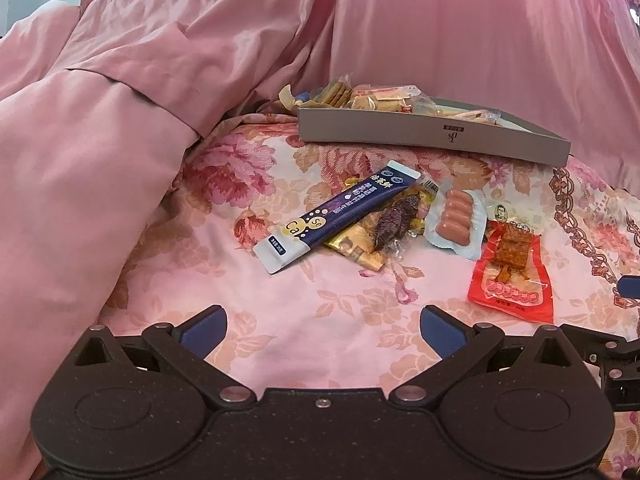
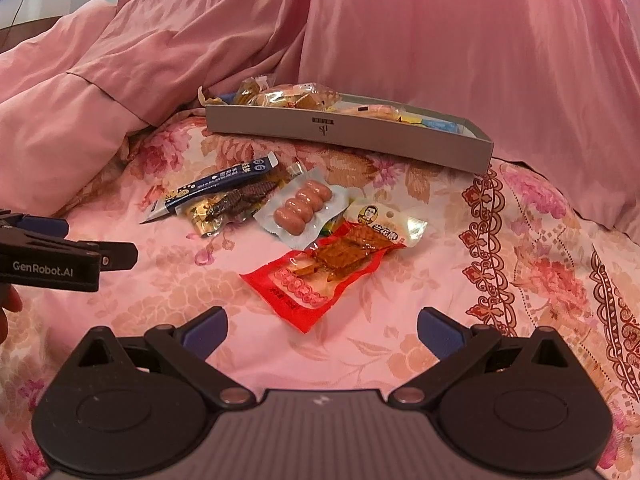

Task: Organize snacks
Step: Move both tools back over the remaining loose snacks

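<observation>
Loose snacks lie on the floral bed sheet: a dark blue stick pack (image 1: 332,216) (image 2: 212,186), a gold packet with a dark dried snack (image 1: 384,228) (image 2: 230,204), a clear pack of small sausages (image 1: 454,220) (image 2: 302,210) and a red pack of tofu strips (image 1: 512,272) (image 2: 324,272). A grey shallow box (image 1: 432,132) (image 2: 344,132) behind them holds several wrapped snacks. My left gripper (image 1: 322,330) is open and empty, short of the blue pack; it also shows in the right wrist view (image 2: 80,248). My right gripper (image 2: 322,332) is open and empty, just short of the red pack.
A pink quilt (image 1: 100,140) is heaped on the left and behind. Pink pillows (image 2: 460,40) stand behind the box. The floral sheet (image 2: 520,260) stretches to the right.
</observation>
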`<state>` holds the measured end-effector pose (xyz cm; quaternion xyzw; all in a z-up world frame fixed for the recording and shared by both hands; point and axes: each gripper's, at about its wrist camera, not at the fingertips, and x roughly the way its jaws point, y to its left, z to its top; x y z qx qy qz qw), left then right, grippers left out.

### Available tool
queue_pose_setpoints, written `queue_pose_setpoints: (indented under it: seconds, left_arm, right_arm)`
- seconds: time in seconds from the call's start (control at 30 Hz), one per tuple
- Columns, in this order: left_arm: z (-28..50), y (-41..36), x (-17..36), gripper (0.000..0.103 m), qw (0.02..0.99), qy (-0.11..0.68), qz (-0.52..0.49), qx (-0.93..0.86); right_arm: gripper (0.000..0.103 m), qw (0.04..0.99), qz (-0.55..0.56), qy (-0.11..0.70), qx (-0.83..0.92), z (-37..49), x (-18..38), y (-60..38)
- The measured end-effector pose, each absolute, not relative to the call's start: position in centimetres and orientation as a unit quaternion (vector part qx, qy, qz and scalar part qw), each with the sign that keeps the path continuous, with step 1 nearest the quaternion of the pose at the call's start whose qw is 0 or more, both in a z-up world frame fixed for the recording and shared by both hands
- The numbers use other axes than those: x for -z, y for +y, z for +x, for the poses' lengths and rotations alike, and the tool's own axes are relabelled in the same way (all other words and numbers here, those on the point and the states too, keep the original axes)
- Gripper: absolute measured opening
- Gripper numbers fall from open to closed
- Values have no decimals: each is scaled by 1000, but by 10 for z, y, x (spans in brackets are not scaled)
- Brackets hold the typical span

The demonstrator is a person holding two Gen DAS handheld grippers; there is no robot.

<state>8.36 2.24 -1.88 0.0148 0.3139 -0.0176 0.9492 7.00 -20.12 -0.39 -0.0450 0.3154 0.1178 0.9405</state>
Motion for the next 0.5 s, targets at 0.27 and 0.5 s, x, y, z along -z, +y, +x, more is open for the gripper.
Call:
queue_pose_setpoints:
  seconds: [0.27,0.5]
  left_arm:
    - [91,27,24,102,946,324,9,18]
    - [104,33,25,102,951,310,5,18]
  right_arm:
    - [103,937,-42,332,-103,79,11,-199]
    - [103,936,-39,338,-94,90,14,-197]
